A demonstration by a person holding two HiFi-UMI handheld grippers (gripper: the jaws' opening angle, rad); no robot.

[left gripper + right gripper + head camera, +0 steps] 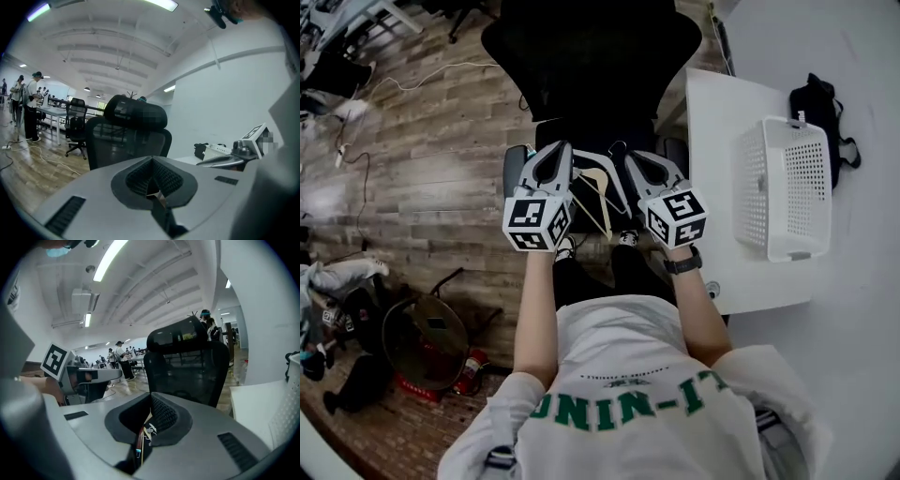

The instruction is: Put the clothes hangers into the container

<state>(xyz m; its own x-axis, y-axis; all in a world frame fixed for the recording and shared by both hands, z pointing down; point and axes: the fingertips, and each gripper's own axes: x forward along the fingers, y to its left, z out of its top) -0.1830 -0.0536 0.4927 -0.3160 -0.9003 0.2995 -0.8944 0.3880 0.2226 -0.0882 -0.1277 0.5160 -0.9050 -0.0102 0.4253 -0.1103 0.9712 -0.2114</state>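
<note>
In the head view my two grippers are held side by side in front of me, over the seat of a black office chair (pixel 591 56). A beige clothes hanger (pixel 596 183) with thin dark bars shows between them. The left gripper (pixel 562 152) is shut, and a beige bit of hanger (pixel 158 196) sits in its closed jaws (pixel 153 180). My right gripper (pixel 630 156) is shut too; thin hanger edges (pixel 139 446) run back from its jaws (pixel 151 420). The white perforated container (pixel 783 187) stands on the white table (pixel 712 122) to my right, apart from both grippers.
The chair's tall back (pixel 133 136) (pixel 187 366) fills the space ahead of both grippers. A black bag (pixel 820 103) lies behind the container. Wooden floor with cables (pixel 412 80) spreads left; clutter and a round stool (pixel 427 337) lie at lower left. People stand far off (pixel 30 108).
</note>
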